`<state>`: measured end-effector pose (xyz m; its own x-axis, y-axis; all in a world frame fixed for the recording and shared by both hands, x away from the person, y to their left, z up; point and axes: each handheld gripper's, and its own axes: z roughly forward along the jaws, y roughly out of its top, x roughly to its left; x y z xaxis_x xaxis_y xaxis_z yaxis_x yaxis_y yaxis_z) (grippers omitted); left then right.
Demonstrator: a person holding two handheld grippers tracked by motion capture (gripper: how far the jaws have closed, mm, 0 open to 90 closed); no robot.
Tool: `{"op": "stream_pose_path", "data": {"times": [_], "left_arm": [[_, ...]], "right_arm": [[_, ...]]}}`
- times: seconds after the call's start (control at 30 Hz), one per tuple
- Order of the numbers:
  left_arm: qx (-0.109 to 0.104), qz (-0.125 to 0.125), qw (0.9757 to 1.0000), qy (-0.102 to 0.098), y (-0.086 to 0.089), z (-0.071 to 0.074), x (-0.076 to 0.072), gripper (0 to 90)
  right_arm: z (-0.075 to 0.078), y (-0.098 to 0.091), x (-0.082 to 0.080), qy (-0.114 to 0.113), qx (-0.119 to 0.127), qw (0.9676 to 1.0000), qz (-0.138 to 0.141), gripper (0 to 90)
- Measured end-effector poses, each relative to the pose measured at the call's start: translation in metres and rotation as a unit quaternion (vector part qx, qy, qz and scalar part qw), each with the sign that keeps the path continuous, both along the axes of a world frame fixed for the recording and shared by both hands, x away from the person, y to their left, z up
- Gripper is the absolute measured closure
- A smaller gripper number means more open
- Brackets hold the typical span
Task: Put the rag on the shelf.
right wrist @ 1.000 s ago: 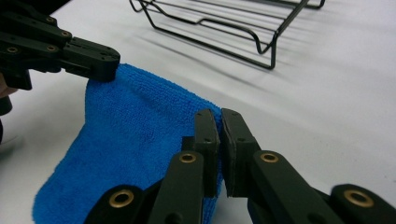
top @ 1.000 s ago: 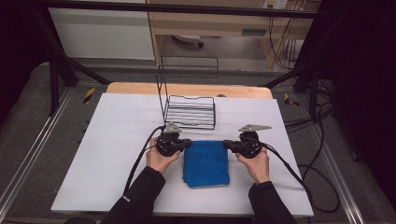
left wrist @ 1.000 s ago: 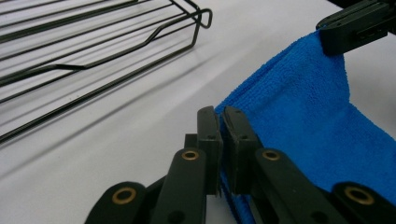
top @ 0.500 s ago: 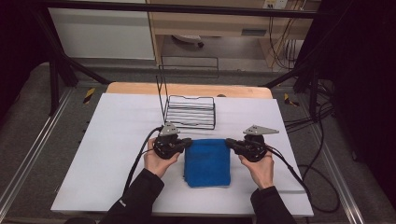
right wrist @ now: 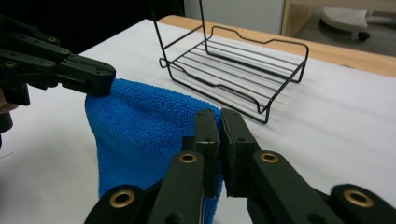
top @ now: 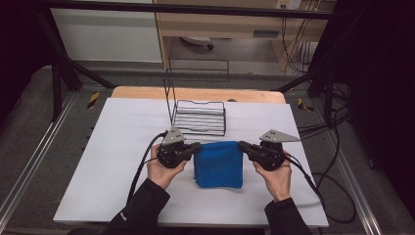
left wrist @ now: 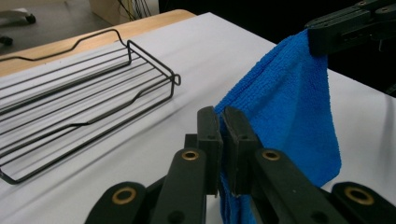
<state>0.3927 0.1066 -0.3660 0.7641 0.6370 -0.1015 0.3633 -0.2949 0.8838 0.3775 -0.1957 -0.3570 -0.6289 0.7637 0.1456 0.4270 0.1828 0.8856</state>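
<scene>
My left gripper pinches near-left top corner of folded blue terry cloth; my right gripper pinches its right corner. Cloth hangs between both, lower edge at white table sheet. Just beyond cloth: black wire rack with upright handle, standing empty. Farther: wooden table edge.

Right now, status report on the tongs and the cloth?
Left tongs and right tongs shut on blue cloth, one top corner each. Cloth hanging between them. Wire rack behind, clear.
</scene>
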Motion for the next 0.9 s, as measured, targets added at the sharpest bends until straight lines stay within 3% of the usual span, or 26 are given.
{"op": "stream_pose_path", "data": {"times": [0.23, 0.5, 0.9], "left_arm": [[-0.015, 0.002, 0.9998, -0.014, 0.004, 0.011, 0.000, 86.0], [-0.018, 0.003, 0.9992, -0.036, 0.007, 0.028, -0.002, 86.0], [-0.046, 0.016, 0.9967, -0.065, 0.017, 0.052, 0.001, 86.0]], "right_arm": [[0.010, 0.001, -0.003, -0.021, 0.005, 0.9998, 0.001, 86.6], [0.023, 0.002, -0.007, -0.046, 0.013, 0.9988, -0.002, 86.7], [0.047, 0.013, -0.009, -0.104, 0.032, 0.9940, -0.014, 86.7]]}}
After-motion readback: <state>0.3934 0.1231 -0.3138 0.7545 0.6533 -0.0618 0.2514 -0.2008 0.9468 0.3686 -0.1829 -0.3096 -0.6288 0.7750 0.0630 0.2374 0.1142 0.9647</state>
